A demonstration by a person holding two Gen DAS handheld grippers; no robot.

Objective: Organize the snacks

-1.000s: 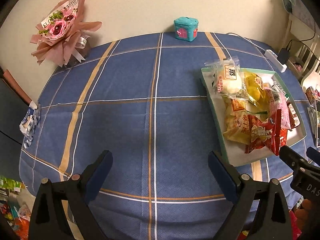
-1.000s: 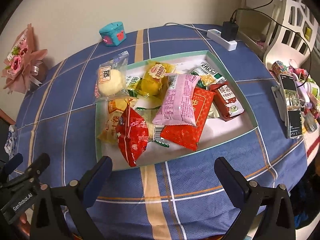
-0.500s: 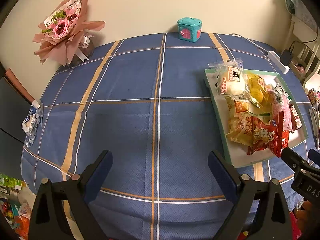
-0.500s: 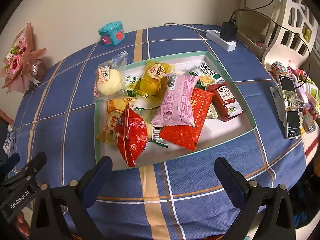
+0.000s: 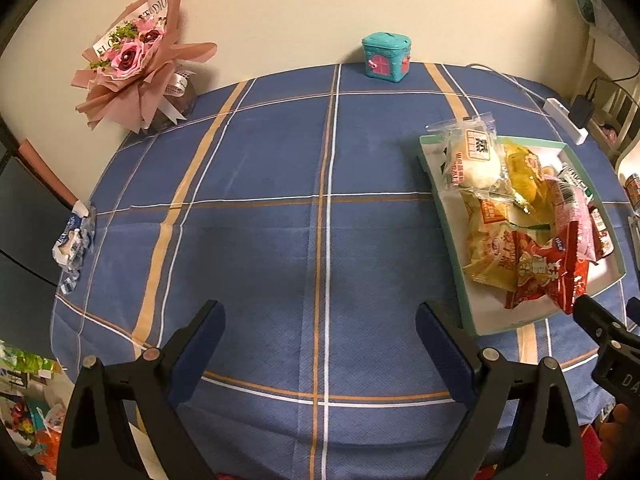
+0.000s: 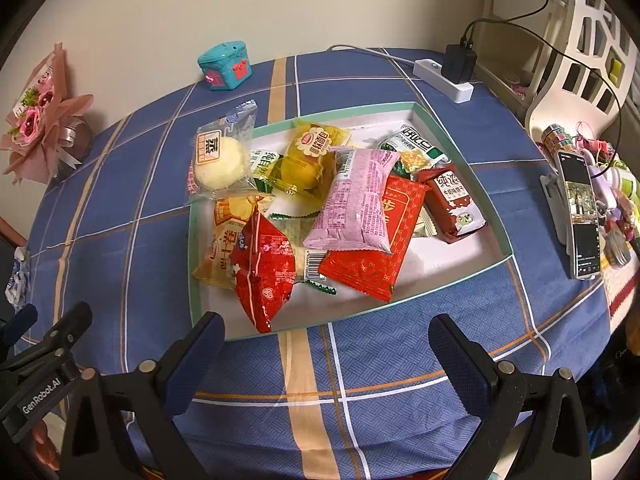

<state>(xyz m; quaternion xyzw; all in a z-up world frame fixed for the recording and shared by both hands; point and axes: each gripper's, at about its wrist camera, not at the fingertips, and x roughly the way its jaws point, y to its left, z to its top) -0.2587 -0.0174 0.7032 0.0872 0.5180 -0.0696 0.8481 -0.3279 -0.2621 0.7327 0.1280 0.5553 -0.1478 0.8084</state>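
Note:
A teal-rimmed white tray (image 6: 460, 276) on the blue checked tablecloth holds several snack packs: a pink pack (image 6: 356, 200), a red pack (image 6: 262, 268), a flat red packet (image 6: 376, 240), a yellow cake pack (image 6: 308, 156) and a clear bun pack (image 6: 220, 160) leaning over its far left rim. The tray also shows at the right of the left wrist view (image 5: 516, 320). My right gripper (image 6: 326, 354) is open and empty, just in front of the tray's near edge. My left gripper (image 5: 320, 340) is open and empty over bare cloth, left of the tray.
A teal toy box (image 5: 386, 56) and a pink flower bouquet (image 5: 136, 60) stand at the table's far edge by the wall. A white power strip (image 6: 444, 76) with a plug and a phone on a stand (image 6: 578, 216) sit right of the tray. A crumpled wrapper (image 5: 74, 240) lies at the left edge.
Both grippers have drifted slightly; the tray has shifted a little right in the left wrist view. Both stay open and empty.

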